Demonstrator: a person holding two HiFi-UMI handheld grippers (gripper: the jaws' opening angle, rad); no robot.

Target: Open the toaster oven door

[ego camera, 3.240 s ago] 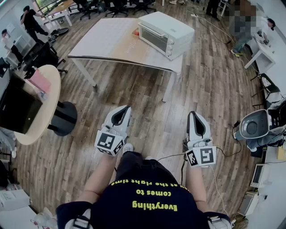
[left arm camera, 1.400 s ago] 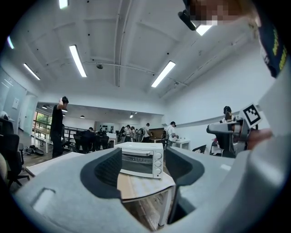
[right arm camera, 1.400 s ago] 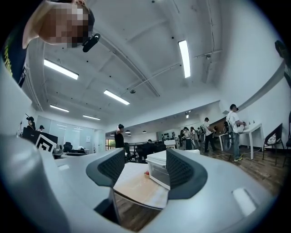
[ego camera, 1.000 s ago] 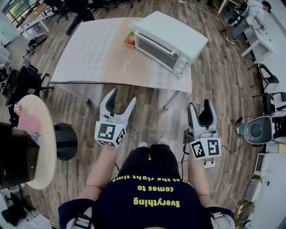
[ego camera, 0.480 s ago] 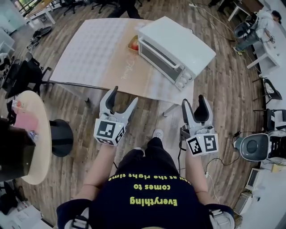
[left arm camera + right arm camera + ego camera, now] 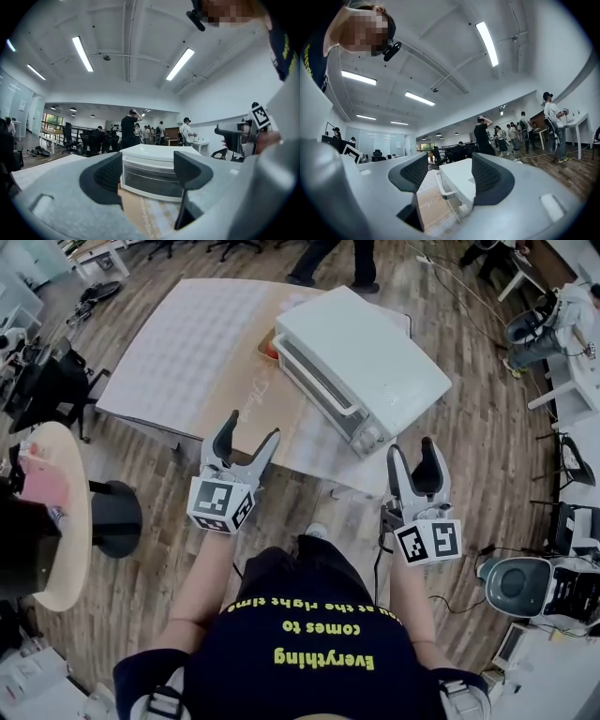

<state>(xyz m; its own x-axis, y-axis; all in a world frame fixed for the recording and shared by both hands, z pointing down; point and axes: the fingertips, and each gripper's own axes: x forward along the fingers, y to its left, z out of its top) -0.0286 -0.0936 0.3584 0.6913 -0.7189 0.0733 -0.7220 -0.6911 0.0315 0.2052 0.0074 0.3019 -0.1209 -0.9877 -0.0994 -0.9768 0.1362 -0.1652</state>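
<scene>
A white toaster oven (image 6: 361, 357) stands on the far right part of the pale table (image 6: 187, 343), its glass door shut and the bar handle (image 6: 317, 382) along the door's top. My left gripper (image 6: 248, 432) hovers at the table's near edge, short of the oven; its jaws have just been opening and stand open, with nothing between them. My right gripper (image 6: 411, 451) is open and empty off the oven's knob corner. In the left gripper view the oven front (image 6: 157, 171) shows between that gripper's (image 6: 149, 161) jaws. The right gripper view shows the handle (image 6: 443, 187) past that gripper (image 6: 450, 173).
A red thing (image 6: 269, 350) lies on the table at the oven's far left side. A round wooden table (image 6: 70, 512) and a black stool base (image 6: 117, 517) stand to my left. A white appliance (image 6: 514, 585) sits on the floor at right. Several people stand beyond the table.
Both grippers have come forward to the table's near edge, and the oven looks nearer. The left jaws stand wider than in the earliest frame.
</scene>
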